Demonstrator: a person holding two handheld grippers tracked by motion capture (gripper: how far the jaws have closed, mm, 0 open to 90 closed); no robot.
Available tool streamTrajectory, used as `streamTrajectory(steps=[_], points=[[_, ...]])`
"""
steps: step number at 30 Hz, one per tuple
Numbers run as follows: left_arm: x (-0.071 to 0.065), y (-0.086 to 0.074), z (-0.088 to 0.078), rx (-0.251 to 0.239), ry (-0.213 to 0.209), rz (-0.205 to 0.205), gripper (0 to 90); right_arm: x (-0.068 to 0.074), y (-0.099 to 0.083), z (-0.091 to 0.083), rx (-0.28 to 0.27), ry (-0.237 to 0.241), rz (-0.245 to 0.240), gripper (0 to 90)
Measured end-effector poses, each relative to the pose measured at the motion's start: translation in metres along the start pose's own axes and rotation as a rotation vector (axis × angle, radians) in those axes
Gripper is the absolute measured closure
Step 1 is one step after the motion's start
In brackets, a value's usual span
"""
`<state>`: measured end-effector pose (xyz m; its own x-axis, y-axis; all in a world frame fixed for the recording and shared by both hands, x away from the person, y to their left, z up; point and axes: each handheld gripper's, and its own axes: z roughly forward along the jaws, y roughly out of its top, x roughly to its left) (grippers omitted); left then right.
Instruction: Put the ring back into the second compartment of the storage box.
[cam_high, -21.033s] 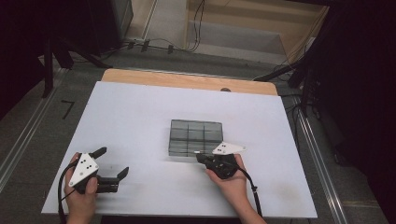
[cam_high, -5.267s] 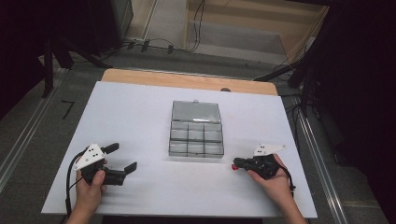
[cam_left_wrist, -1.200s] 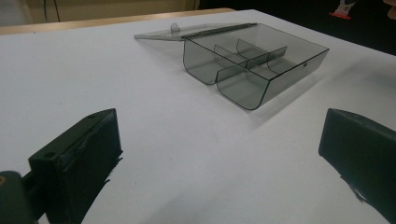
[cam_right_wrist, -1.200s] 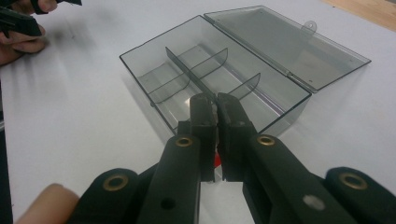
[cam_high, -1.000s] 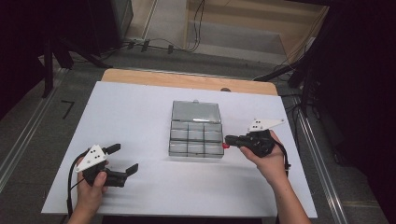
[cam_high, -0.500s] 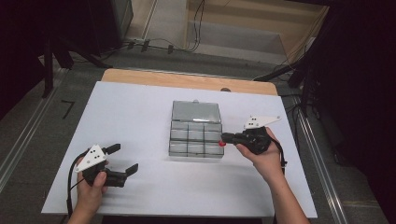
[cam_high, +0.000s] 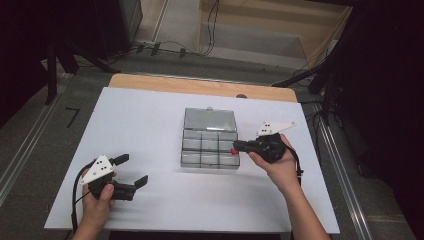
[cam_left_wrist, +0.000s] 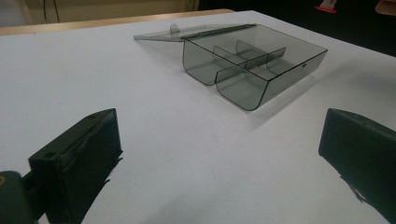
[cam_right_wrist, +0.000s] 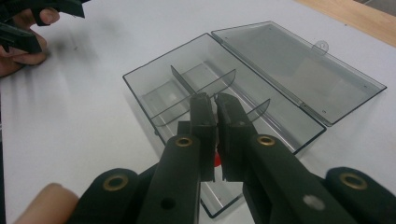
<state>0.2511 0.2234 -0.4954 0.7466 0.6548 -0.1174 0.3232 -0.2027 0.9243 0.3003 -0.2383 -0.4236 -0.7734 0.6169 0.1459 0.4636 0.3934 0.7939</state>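
- Two changes in the high view: the right gripper (cam_high: 234, 148), well to the right of the box (cam_high: 209, 145) seconds ago, now reaches its right edge — the lid (cam_high: 210, 119) already lies open behind.
- Left gripper view: left gripper (cam_left_wrist: 219, 154) jaws gape, idle, box (cam_left_wrist: 254, 65) ahead.
- Right gripper view: right gripper (cam_right_wrist: 215, 105) jaws pinch a small red piece (cam_right_wrist: 217, 159) over a compartment — likely placing it.

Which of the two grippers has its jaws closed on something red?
The right gripper, at the right edge of the clear compartment box: its jaws are pinched on a small red thing. The left gripper rests apart, jaws wide and empty.

one box (cam_high: 209, 145), two claws.
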Motion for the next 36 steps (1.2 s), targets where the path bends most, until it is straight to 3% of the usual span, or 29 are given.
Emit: streamTrajectory(steps=[36], points=[[0.001,0.0,-0.001,-0.009,-0.005,-0.006,0.0,0.003,0.02,0.03,0.013,0.008,-0.008,84.2]])
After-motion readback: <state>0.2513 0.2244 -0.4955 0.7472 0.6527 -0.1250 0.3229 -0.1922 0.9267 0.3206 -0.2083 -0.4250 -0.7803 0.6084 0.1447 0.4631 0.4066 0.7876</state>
